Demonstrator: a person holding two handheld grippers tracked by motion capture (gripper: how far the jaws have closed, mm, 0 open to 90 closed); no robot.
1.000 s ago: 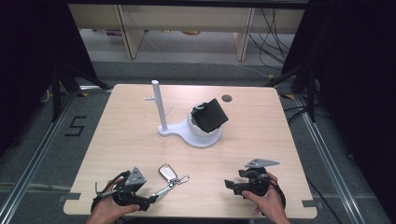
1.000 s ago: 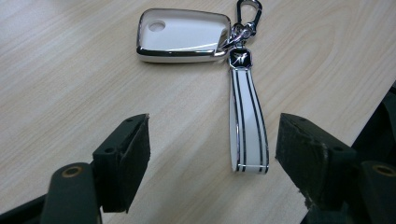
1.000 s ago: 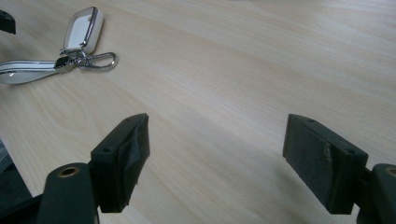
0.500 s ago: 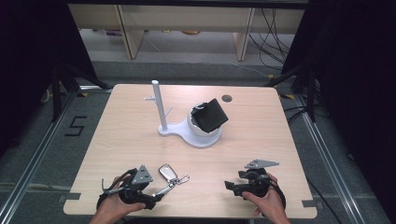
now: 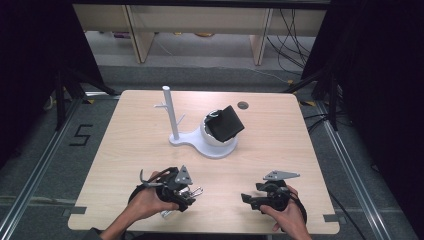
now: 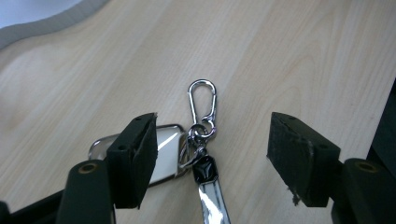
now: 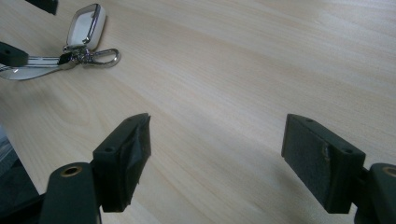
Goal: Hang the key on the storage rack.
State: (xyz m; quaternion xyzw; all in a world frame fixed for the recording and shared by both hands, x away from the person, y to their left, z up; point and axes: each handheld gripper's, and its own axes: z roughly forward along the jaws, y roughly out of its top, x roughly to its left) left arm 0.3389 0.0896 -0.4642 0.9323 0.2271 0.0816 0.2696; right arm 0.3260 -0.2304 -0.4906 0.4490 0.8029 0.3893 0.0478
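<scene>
A silver key fob [image 6: 166, 156] with a carabiner [image 6: 203, 100] and a metal strap lies flat on the wooden table [image 5: 270, 145]. My left gripper [image 6: 212, 156] hangs over it, and its jaws have just been closing. The ring and strap sit between the pads, which do not touch them; the left pad overlaps the fob. In the high view the left gripper [image 5: 187, 197] covers most of the key bunch [image 5: 196, 191]. My right gripper [image 5: 248, 200] rests near the front right, open and with nothing between its jaws [image 7: 217, 154]. The fob [image 7: 86, 25] also lies far left in the right gripper view.
A white stand with an upright post [image 5: 169, 112] and a cup holding a black block [image 5: 225, 124] occupies the table's middle. A small dark round hole [image 5: 243, 105] lies near the far edge. Dark frames flank the table.
My left gripper has moved right and slightly up, over the key fob, which it now mostly covers in the high view. The right gripper has not moved.
</scene>
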